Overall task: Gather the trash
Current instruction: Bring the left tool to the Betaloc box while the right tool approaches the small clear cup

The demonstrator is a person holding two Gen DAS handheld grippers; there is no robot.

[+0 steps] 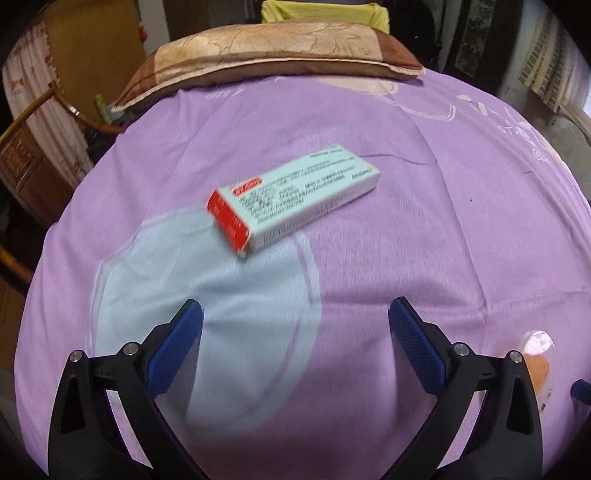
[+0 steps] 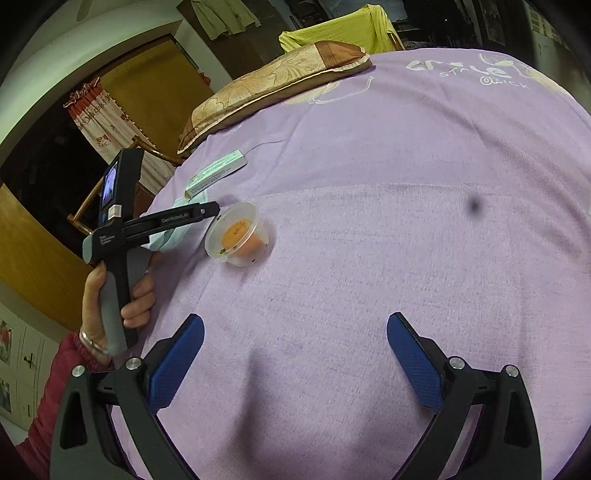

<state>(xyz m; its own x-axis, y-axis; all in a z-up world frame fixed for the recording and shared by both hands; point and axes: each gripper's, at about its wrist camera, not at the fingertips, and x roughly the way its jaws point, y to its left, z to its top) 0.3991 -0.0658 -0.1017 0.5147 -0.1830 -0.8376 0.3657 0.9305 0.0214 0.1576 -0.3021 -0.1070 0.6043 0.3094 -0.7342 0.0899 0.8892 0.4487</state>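
A long white carton with a red end lies flat on the purple bedspread, ahead of my left gripper, which is open and empty above the bed. The carton also shows in the right wrist view, far left. A clear plastic cup with orange contents lies on its side on the bed, ahead and left of my right gripper, which is open and empty. The cup shows at the right edge of the left wrist view. The left gripper's body is just left of the cup.
A brown and gold pillow lies at the bed's far end, with a yellow-green cloth behind it. A wooden chair and a curtain stand off the bed's left side. A pale blue printed patch marks the bedspread.
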